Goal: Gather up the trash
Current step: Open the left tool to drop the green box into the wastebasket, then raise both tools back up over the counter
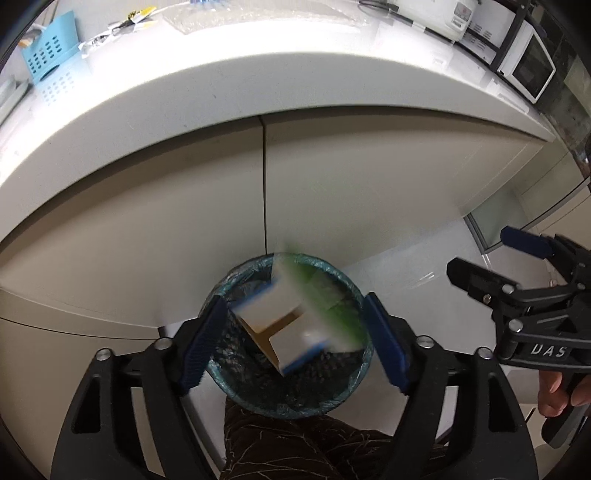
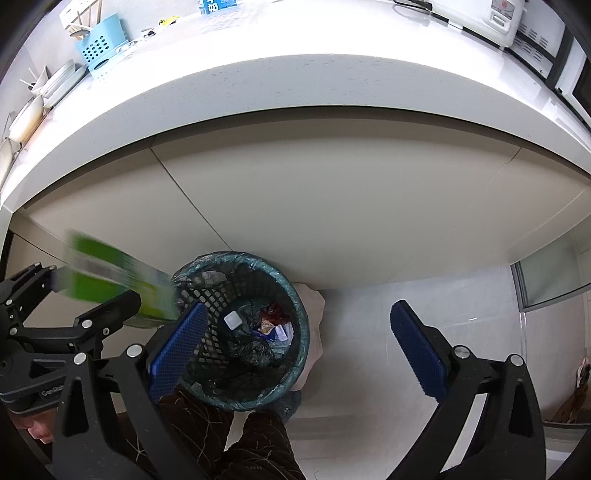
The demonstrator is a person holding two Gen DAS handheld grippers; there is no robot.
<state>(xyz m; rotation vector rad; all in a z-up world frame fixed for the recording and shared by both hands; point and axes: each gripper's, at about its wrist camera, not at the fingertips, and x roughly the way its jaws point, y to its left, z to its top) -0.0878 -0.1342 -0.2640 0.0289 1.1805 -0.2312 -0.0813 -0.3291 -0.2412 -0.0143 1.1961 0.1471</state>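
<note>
A green and white carton (image 1: 295,317), blurred by motion, is in the air between my left gripper's (image 1: 291,343) open jaws, above the black mesh trash bin (image 1: 236,280) with its teal liner. Neither pad touches it. In the right wrist view the carton (image 2: 118,280) hangs over the bin's left rim (image 2: 295,295). My right gripper (image 2: 295,347) is open and empty above the bin's right side. Wrappers and a small white square lid (image 2: 232,320) lie in the bin. The right gripper also shows in the left wrist view (image 1: 491,254).
The bin stands on a white floor against beige cabinet doors (image 2: 332,206) under a white counter (image 1: 258,74). On the counter are a blue perforated basket (image 1: 48,55), wrappers (image 1: 129,22), a microwave (image 1: 528,62). The person's patterned trouser leg (image 1: 295,450) is below the bin.
</note>
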